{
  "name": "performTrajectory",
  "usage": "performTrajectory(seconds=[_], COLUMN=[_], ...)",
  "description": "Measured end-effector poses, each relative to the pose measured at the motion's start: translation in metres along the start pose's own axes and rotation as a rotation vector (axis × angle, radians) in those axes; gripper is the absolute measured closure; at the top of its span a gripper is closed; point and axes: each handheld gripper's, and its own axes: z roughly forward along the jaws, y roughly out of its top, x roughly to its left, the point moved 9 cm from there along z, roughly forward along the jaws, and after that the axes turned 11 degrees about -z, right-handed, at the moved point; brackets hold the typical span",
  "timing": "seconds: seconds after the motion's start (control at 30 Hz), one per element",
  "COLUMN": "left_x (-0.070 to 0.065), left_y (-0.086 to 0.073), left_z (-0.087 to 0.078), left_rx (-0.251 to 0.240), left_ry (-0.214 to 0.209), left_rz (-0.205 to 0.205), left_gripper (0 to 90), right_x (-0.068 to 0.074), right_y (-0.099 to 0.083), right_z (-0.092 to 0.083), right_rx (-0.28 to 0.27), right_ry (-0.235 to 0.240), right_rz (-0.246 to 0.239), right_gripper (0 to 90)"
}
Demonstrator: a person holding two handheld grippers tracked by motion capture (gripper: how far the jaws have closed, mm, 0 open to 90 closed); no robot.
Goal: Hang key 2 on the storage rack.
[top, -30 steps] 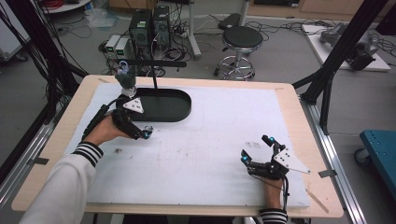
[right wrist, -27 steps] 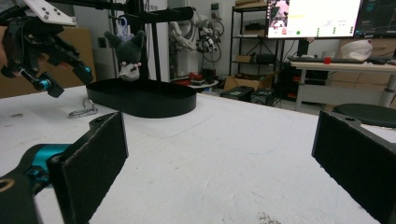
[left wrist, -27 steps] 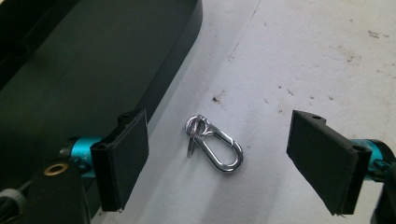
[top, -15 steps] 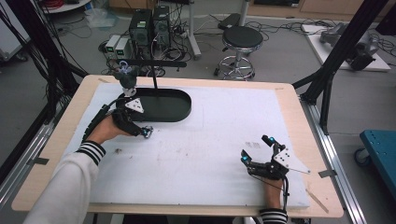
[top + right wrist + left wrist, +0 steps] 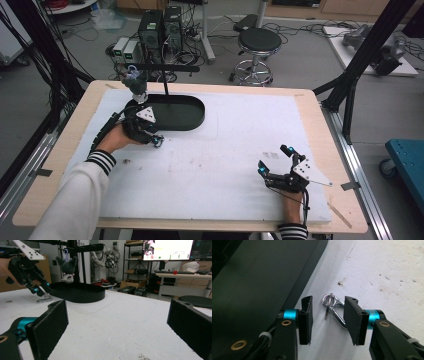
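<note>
A small silver snap clip with a key ring [image 5: 338, 315] lies on the white mat right beside the black oval stand base [image 5: 249, 277]. My left gripper [image 5: 328, 307] points down over it, and its jaws have just been closing with the clip between them. The left pad stands apart from the metal and the right pad is at its edge. From the high view the left gripper [image 5: 157, 141] sits at the base's near rim [image 5: 175, 112]. My right gripper [image 5: 273, 160] rests at the front right, jaws wide with nothing between them [image 5: 117, 322]. It looks across at the left gripper [image 5: 41, 291] and the clip [image 5: 45, 299].
A black post and crossbar rise from the base, and a grey plush toy [image 5: 136, 82] hangs from the bar's left end. The white mat [image 5: 235, 130] covers most of the wooden table. Beyond the far edge are a stool [image 5: 257, 42] and computer cases.
The left gripper's jaws have drawn closer together beside the black base. Both hands have stayed about where they were.
</note>
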Motion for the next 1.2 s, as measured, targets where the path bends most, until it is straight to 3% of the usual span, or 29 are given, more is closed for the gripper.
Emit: performTrajectory(seconds=[0.33,0.83,1.2], left_x=[0.0021,0.0031,0.0013], left_y=[0.0006,-0.0020,-0.0019], left_z=[0.0016,0.0061,0.0088], left_rx=[-0.005,0.010,0.012], left_ry=[0.019,0.009,0.007], left_rz=[0.006,0.005,0.012], left_gripper=[68.9,72.2,84.9], right_x=[0.0000,-0.0003,0.0001], right_y=[0.0000,0.0000,-0.0002], right_z=[0.0000,0.0000,-0.0002], right_rx=[-0.001,-0.001,0.002], right_ry=[0.001,0.000,0.002], right_rz=[0.001,0.003,0.003], right_gripper=[2.8,2.8,2.8])
